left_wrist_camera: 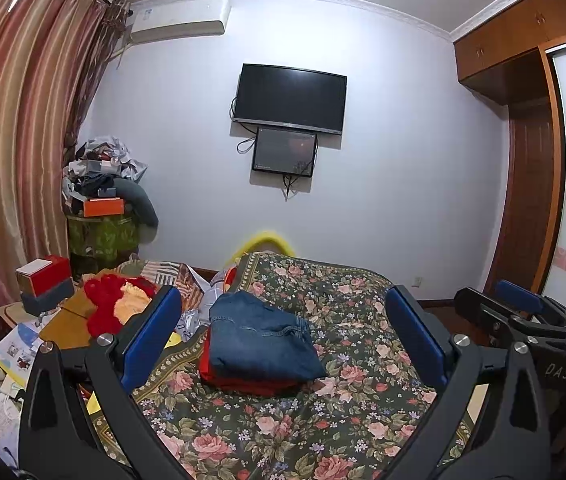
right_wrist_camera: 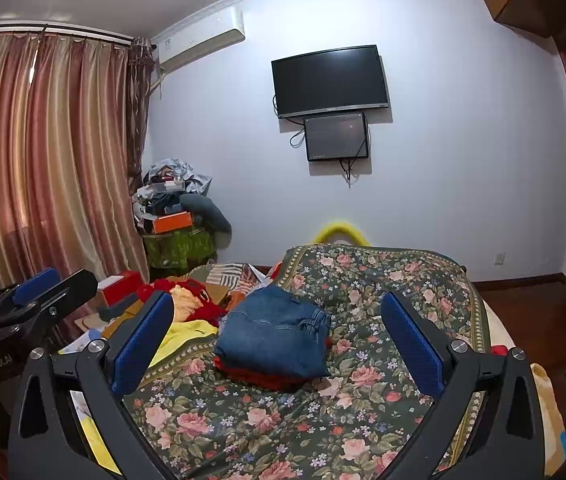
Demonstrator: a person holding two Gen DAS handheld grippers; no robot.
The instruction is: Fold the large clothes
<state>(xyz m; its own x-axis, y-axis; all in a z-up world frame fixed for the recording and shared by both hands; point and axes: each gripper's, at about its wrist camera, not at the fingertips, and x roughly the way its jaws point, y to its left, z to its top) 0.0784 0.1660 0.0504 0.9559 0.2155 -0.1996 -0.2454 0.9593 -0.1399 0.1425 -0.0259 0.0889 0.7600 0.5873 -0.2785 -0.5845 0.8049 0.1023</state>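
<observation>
We looked out over a bed covered by a dark floral bedspread (left_wrist_camera: 323, 432), its roses and small blue flowers running to the foot of the mattress. Beyond it stood a pale wall with a black television (left_wrist_camera: 289, 98) and a smaller dark screen (left_wrist_camera: 284, 152) hung just beneath. An air conditioner (left_wrist_camera: 181, 20) sat high by the striped red curtains (left_wrist_camera: 15, 120). In the corner a heap of boxes and cloth (left_wrist_camera: 103, 184) rose beside the curtain, and a wooden wardrobe (left_wrist_camera: 523, 80) filled the right side.

On the bedspread lay folded blue jeans (left_wrist_camera: 261, 342), creased and a little rumpled at one end, resting on top of a folded red garment (left_wrist_camera: 243, 382) whose edge showed below. A loose red and yellow pile (left_wrist_camera: 117, 306) lay well apart to the left.

We held both tools above the near part of the bed, aimed at the stack. The left gripper (left_wrist_camera: 283, 334) had its blue pads spread wide, touching nothing. The right gripper (right_wrist_camera: 277, 340) stood likewise wide apart and empty, with the jeans showing between its fingers.
</observation>
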